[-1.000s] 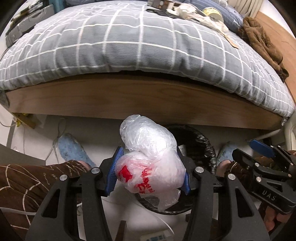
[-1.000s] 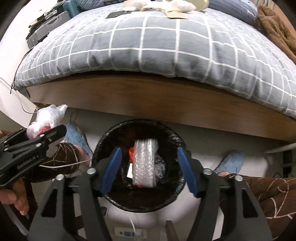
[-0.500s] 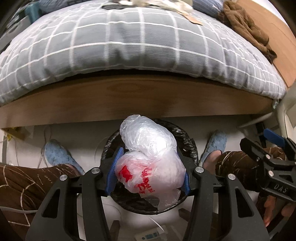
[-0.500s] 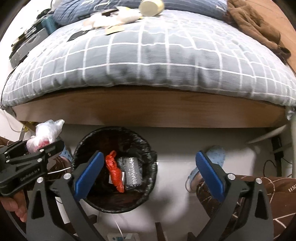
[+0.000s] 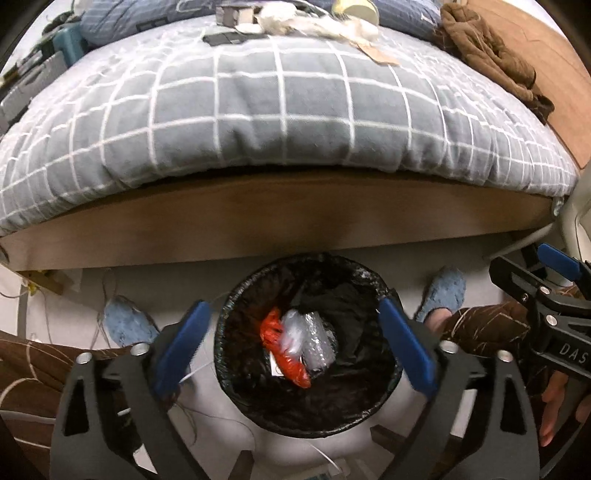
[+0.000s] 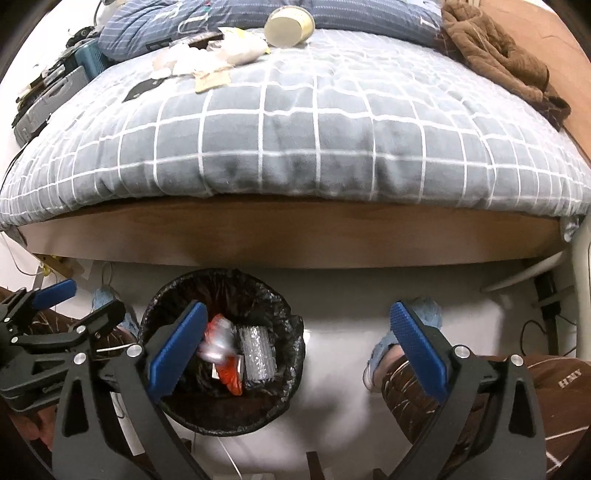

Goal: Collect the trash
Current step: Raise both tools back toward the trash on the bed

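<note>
Trash bin (image 5: 308, 413) with black liner on floor beside bed frame (image 5: 280, 218). Left claw (image 5: 293, 347) above bin, jaws opening, nothing between pads. Right claw (image 6: 297, 350) spread wide, empty, left finger over bin rim. Inside bin: clear plastic bag (image 5: 293, 334), orange wrapper (image 5: 284, 354), bubble wrap roll (image 6: 256, 352). More trash on grey checked duvet (image 6: 295, 122): paper cup (image 6: 290, 26), crumpled tissues (image 6: 236, 50). Slippered feet (image 5: 443, 291) either side of bin.

Left gripper (image 5: 291, 345): black frame, blue ribbed pads, silver screws | Right gripper (image 6: 299, 343): same build, white "DAS" lettering | Person: brown trousers (image 6: 498, 387) with cream line pattern, fuzzy blue slippers (image 5: 445, 291)
</note>
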`<state>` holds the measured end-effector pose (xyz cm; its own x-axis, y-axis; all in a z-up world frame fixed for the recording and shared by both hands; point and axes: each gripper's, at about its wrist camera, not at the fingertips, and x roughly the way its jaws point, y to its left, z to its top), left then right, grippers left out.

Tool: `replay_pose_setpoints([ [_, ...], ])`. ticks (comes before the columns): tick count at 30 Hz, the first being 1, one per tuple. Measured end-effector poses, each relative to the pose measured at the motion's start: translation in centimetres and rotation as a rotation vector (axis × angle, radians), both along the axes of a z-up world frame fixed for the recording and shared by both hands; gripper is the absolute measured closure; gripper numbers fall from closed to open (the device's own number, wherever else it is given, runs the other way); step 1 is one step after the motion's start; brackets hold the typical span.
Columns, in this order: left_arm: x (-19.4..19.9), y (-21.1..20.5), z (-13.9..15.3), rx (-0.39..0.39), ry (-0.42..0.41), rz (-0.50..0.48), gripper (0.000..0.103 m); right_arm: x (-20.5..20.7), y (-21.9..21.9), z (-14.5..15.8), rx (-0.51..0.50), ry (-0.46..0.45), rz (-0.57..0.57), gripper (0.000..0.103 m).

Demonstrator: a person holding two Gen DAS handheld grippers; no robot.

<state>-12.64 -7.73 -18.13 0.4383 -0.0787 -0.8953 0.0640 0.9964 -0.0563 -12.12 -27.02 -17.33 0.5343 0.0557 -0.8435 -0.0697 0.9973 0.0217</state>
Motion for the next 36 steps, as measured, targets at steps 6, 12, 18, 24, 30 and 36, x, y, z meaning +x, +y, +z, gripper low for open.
replay_pose_setpoints([
  [6,0.0,0.9,2.8,0.008,-0.083,0.010,0.006,0.5,0.6,2.4,0.018,-0.073,0.010,0.008],
  [12,0.4,1.6,4.3,0.010,-0.120,0.012,0.006,0.9,1.3,4.0,0.033,-0.128,0.035,0.008],
  [18,1.2,2.6,5.4,0.013,-0.146,0.029,0.006,1.8,1.9,5.2,0.025,-0.167,0.050,0.008],
  [24,2.9,3.4,6.8,0.021,-0.190,0.049,0.006,3.5,1.9,7.0,0.018,-0.212,0.054,0.008],
  [30,5.9,4.3,8.3,0.015,-0.229,0.069,0.006,6.1,2.4,8.3,0.022,-0.235,0.055,0.008],
  [36,8.9,4.8,9.0,0.003,-0.244,0.078,0.006,9.1,3.2,9.4,0.014,-0.267,0.069,0.008],
])
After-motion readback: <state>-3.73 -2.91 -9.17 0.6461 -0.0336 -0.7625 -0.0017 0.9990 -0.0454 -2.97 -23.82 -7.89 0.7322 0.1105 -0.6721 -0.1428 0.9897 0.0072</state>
